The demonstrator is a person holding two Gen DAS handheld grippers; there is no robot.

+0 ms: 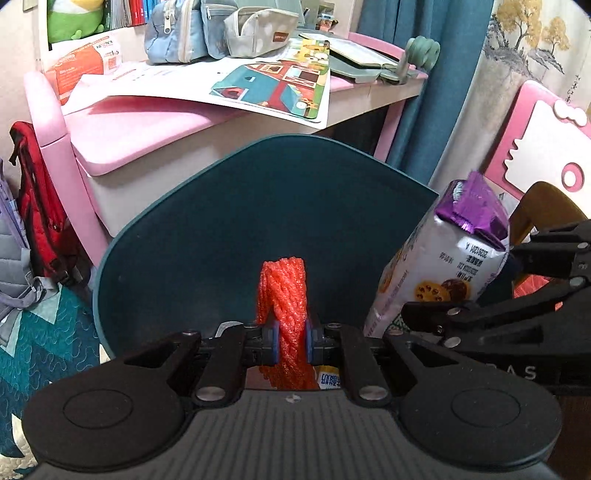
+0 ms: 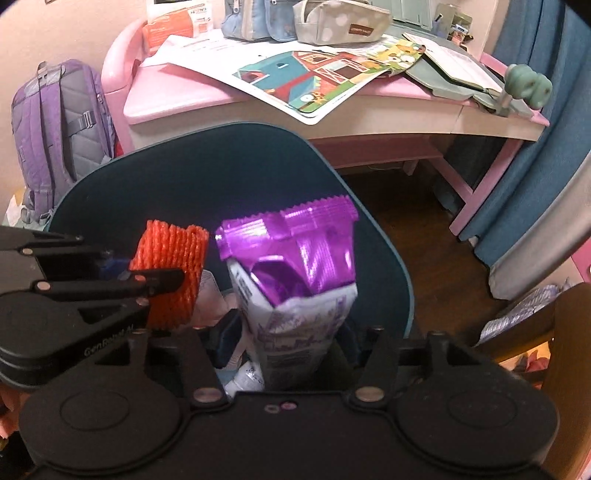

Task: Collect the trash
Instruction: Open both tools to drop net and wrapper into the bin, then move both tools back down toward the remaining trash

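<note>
Pinching orange foam net (image 1: 282,295) – left tongs (image 1: 291,341) clamped

Soft indoor light, perhaps slight blur, curved edges.

Pink desk with a cluttered top

On the pink desk (image 2: 192,98) lie a large picture sheet (image 2: 314,79), pencil cases (image 2: 340,22), an orange box (image 2: 173,27) and a green folder (image 2: 458,74), the sheet overhanging the front edge.

ahead: dark teal lid (image 1: 258,206) upright, blocks | beyond: pink desk (image 1: 147,125) | right: floor (image 2: 413,221) free
</note>
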